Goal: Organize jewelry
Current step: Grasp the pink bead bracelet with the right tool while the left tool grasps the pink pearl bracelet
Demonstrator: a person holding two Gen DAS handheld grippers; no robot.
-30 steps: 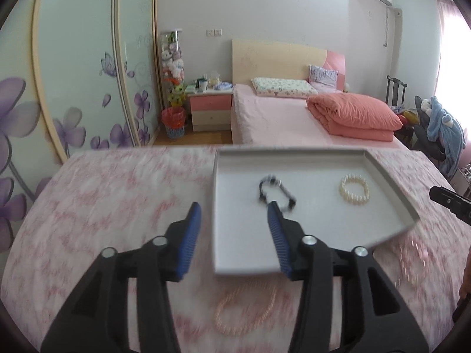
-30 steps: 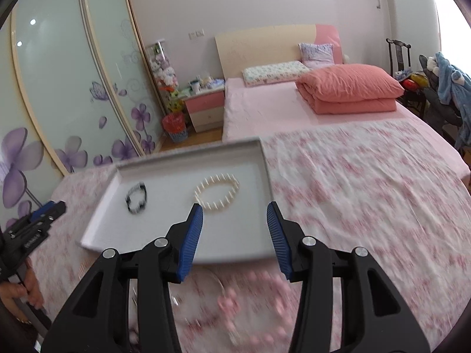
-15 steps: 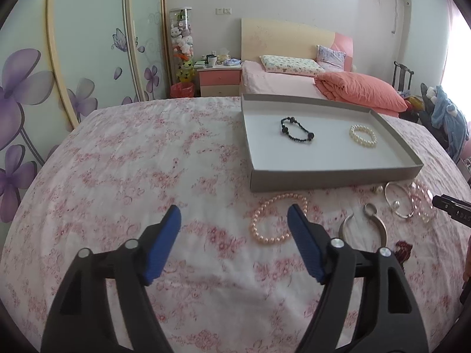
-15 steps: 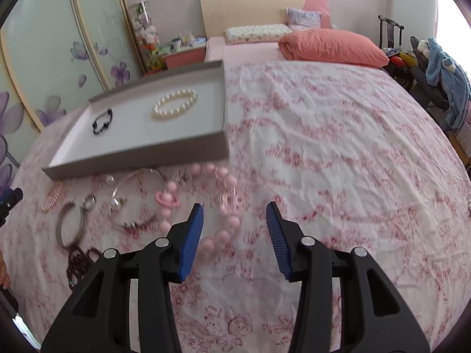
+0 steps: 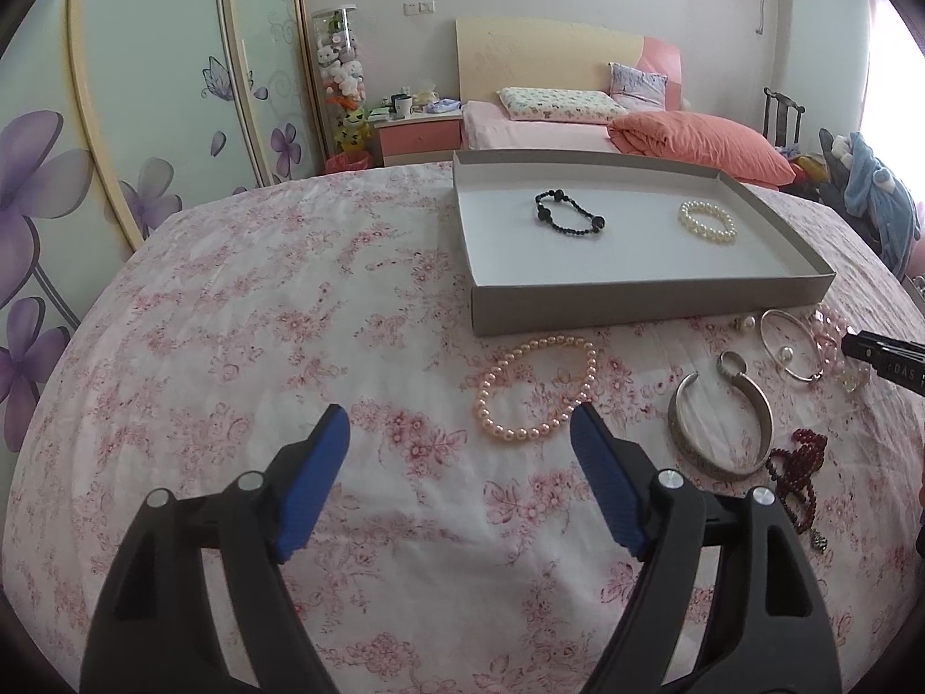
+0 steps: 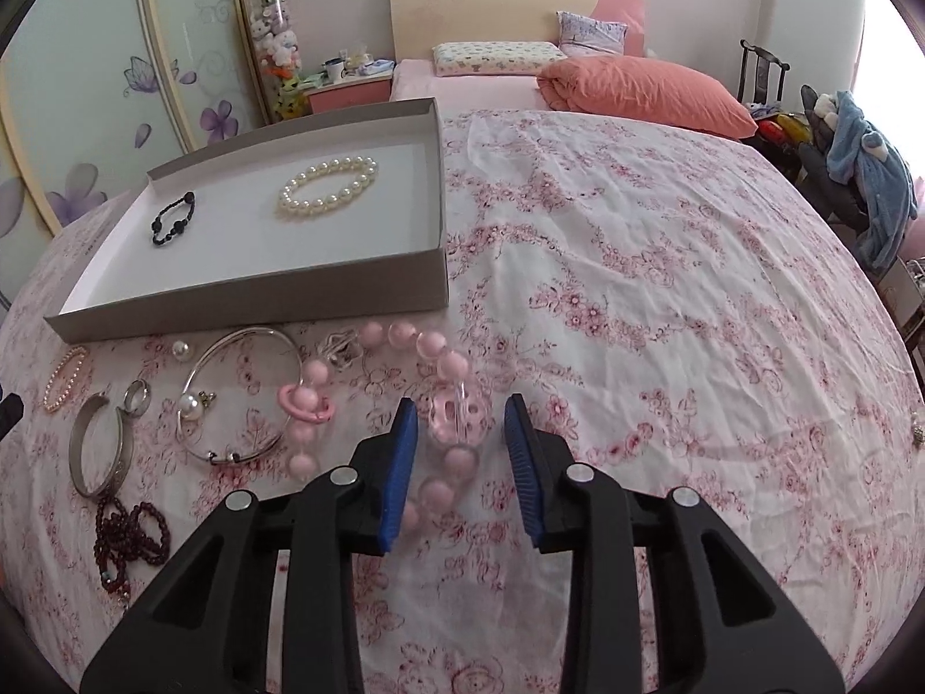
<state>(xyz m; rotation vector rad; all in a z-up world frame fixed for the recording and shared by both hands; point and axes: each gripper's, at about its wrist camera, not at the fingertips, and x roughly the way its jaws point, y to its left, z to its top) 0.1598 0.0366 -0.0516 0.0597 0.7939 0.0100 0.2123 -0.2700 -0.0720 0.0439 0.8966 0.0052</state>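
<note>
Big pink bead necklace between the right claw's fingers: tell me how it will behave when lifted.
The big pink bead necklace lies in a loose loop, so it will probably hang floppy and swing. Its glossy round beads look slippery; a pinch on one may slide off. The right claw stands open astride the largest bead, so closing there could grip, hedged.

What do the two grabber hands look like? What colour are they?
Both look alike. The left gripper and right gripper have two chunky black plastic arms with cut-out holes and round silver bolts. Each finger ends in a bright blue ribbed pad. No cables or sleeves show.
</note>
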